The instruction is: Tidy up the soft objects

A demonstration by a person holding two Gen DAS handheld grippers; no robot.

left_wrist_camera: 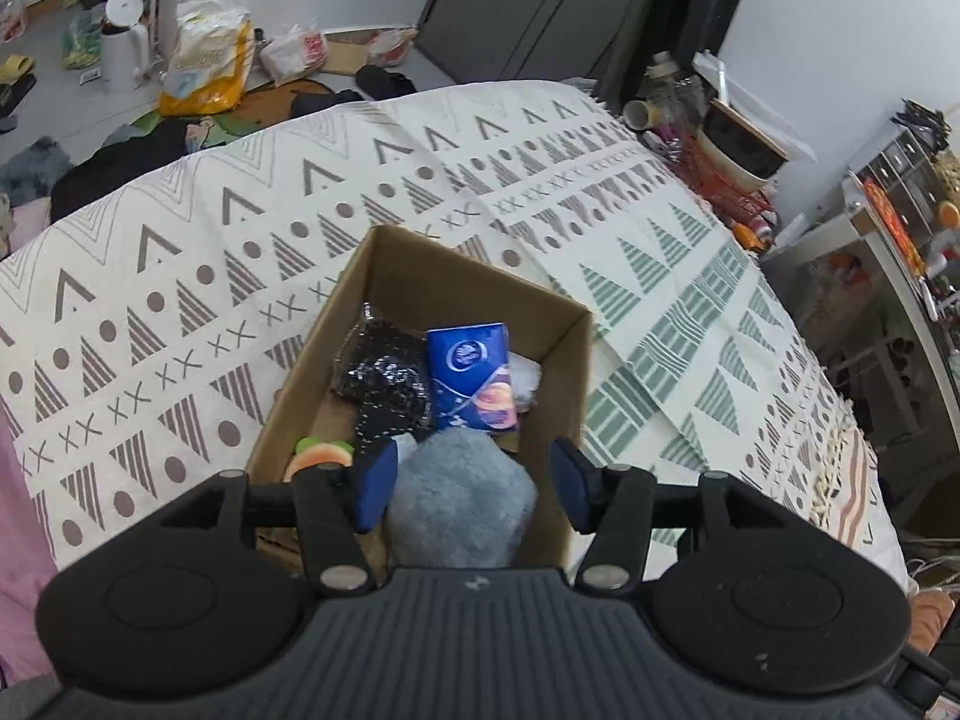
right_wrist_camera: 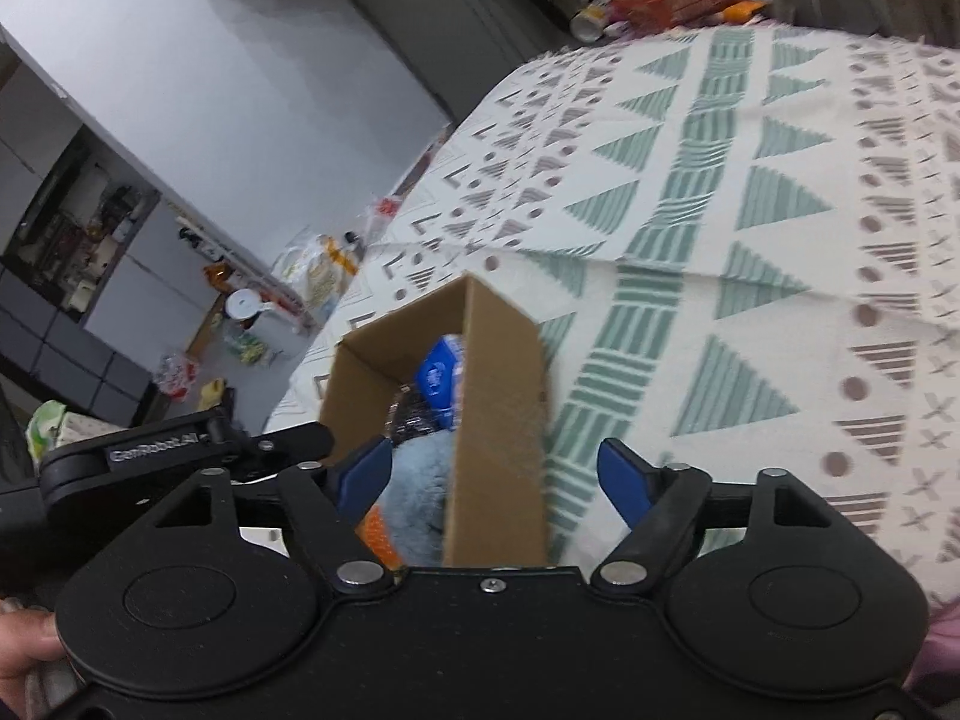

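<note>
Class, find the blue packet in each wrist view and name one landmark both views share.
Left wrist: blue packet stands centre frame, inside the cardboard box.
Right wrist: only its top shows, left of centre, behind the box wall.
Shared landmark: grey plush.

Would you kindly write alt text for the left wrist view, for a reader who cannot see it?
The open left gripper hovers over a cardboard box on a patterned cloth, its blue fingers either side of a grey-blue plush toy. The box also holds a blue packet, a shiny black bag and an orange-and-green soft item.
</note>
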